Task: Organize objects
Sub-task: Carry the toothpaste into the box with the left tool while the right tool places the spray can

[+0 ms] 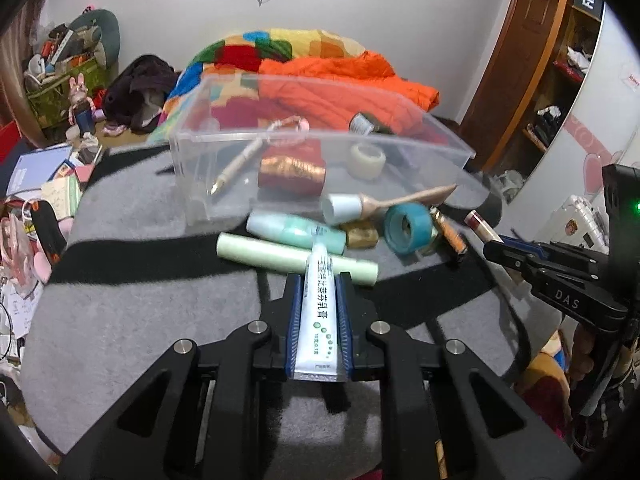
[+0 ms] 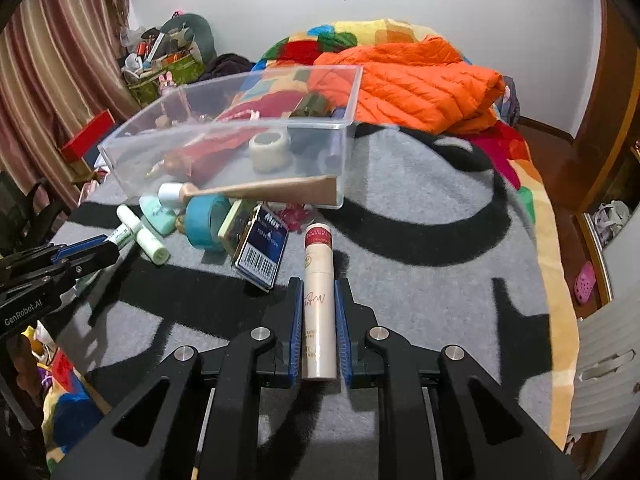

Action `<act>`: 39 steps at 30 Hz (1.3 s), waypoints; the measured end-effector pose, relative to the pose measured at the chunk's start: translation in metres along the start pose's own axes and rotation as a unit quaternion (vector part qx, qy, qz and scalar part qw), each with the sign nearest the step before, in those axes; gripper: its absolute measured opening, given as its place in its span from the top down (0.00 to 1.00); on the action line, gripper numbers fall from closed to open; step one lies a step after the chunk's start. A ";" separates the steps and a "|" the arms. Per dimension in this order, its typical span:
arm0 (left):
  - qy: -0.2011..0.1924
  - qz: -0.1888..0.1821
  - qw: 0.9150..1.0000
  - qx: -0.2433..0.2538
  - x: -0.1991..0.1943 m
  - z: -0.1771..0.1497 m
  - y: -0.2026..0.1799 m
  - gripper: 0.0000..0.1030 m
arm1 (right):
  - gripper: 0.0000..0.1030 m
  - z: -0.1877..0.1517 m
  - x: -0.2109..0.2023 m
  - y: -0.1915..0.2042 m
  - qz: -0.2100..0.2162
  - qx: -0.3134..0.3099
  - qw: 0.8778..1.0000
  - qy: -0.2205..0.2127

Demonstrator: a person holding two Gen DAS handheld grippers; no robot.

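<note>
Gripping white ointment tube (image 1: 318, 312), green print, crimped end

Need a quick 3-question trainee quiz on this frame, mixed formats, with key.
1. True or false: the left hand-held gripper is shut on a white ointment tube.
2. What does the right hand-held gripper hold? A) blue tape roll B) beige tube with red cap C) wooden spoon
3. Fill in: the clear tape roll lies inside the ____.

Key: 1 true; 2 B; 3 clear plastic bin.
</note>
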State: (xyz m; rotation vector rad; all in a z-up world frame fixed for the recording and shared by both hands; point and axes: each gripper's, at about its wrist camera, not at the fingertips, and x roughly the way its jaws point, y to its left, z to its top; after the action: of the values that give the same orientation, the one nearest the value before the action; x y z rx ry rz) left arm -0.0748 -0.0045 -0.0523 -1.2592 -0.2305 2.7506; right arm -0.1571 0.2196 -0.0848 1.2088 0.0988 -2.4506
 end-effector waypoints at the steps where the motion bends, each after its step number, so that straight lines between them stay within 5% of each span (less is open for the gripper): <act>1: -0.005 0.000 1.000 0.000 -0.003 0.002 0.000 0.84 | 0.87 0.002 -0.003 0.000 0.000 0.001 1.000 -0.005; 4: -0.019 -0.004 1.000 0.005 -0.011 0.009 -0.003 0.94 | 0.87 0.011 -0.014 0.001 0.001 0.000 1.000 -0.023; 12: -0.016 0.001 1.000 0.022 -0.011 0.017 -0.007 0.94 | 0.87 0.036 -0.033 0.011 0.012 -0.014 0.998 -0.060; 19: 0.031 -0.005 0.999 0.031 0.012 0.001 -0.006 0.72 | 0.87 0.060 -0.036 0.015 0.022 -0.018 0.996 -0.081; 24: 0.051 -0.025 0.998 0.037 0.025 -0.009 -0.009 0.72 | 0.87 0.084 -0.031 0.021 0.028 -0.025 0.995 -0.091; 27: 0.040 -0.019 0.998 0.052 0.024 -0.013 -0.012 0.73 | 0.87 0.097 -0.024 0.027 0.028 -0.032 0.995 -0.091; 29: 0.035 -0.013 0.998 0.060 0.023 -0.015 -0.013 0.85 | 0.87 0.105 -0.018 0.030 0.028 -0.038 0.995 -0.090; 39: -0.004 -0.025 0.999 0.030 -0.010 0.001 0.003 0.85 | 0.87 0.138 0.028 0.037 0.038 -0.029 0.998 -0.051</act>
State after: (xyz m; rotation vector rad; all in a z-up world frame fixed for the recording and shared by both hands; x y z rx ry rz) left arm -0.0695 -0.0094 -0.0451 -1.2104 -0.1773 2.6996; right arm -0.2612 0.1439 -0.0161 1.0411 0.0907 -2.4209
